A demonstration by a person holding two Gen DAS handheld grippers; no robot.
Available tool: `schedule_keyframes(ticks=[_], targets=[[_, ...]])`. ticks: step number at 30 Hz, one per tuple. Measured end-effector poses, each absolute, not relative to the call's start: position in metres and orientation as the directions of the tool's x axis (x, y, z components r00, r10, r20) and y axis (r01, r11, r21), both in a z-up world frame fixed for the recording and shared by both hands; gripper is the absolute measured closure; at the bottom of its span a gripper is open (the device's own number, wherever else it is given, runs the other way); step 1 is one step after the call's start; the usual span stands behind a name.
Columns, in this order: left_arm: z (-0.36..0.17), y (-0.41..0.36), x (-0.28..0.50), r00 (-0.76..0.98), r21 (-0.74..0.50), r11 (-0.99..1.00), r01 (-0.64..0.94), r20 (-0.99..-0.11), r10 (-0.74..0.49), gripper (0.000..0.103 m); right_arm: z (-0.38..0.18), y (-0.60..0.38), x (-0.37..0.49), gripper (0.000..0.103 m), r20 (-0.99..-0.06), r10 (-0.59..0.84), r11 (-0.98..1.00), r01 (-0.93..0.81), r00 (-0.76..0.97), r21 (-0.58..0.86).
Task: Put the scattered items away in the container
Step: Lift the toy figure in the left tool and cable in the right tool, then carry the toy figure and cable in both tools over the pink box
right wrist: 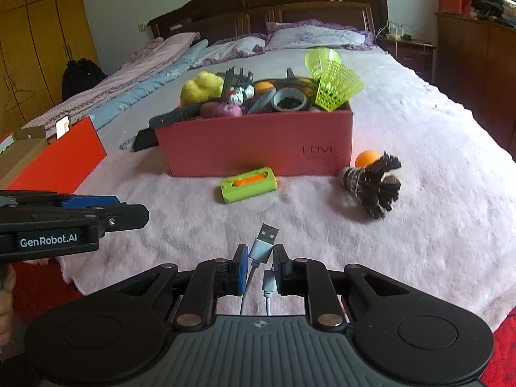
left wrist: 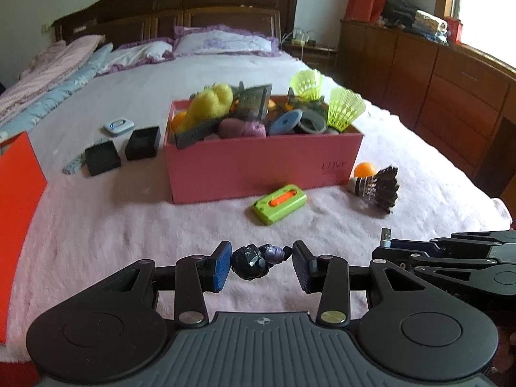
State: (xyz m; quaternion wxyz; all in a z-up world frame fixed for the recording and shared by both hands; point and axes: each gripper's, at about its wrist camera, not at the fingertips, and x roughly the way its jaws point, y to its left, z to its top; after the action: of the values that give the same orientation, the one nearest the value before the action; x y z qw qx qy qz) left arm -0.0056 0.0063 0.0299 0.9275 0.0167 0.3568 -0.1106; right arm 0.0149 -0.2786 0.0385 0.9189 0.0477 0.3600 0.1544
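Left wrist only: black boxes (left wrist: 102,162) (two)

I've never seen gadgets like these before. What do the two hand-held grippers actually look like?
Both are matte black plastic tools. The left gripper and the right gripper each have a ribbed grey centre plate with a small compass-like mark, round black side housings, silver pivot bolts and textured blue finger pads. A white "GenRobot.AI" label marks the left one's side.
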Motion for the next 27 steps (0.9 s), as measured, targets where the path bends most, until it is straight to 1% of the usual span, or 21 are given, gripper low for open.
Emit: schedule_keyframes(ticks=[8,13,27], targets=[[0.044,0.005,0.008,0.740,-0.048,0.973,0.227,-0.640,-0.205,0.061,0.060,-0.278,0.029,0.086,-0.601,0.339,0.941,-0.268,0.724,0.208],[0.058,0.003,0.025,0.765,-0.028,0.971,0.238,-0.610,-0.205,0.061,0.077,-0.276,0.044,0.088,-0.567,0.351,0.936,-0.285,0.746,0.204],[0.102,-0.003,0.099,0.838,0.042,0.966,0.254,-0.509,-0.198,0.061,0.136,-0.275,0.117,0.088,-0.433,0.358,0.933,-0.331,0.827,0.140]])
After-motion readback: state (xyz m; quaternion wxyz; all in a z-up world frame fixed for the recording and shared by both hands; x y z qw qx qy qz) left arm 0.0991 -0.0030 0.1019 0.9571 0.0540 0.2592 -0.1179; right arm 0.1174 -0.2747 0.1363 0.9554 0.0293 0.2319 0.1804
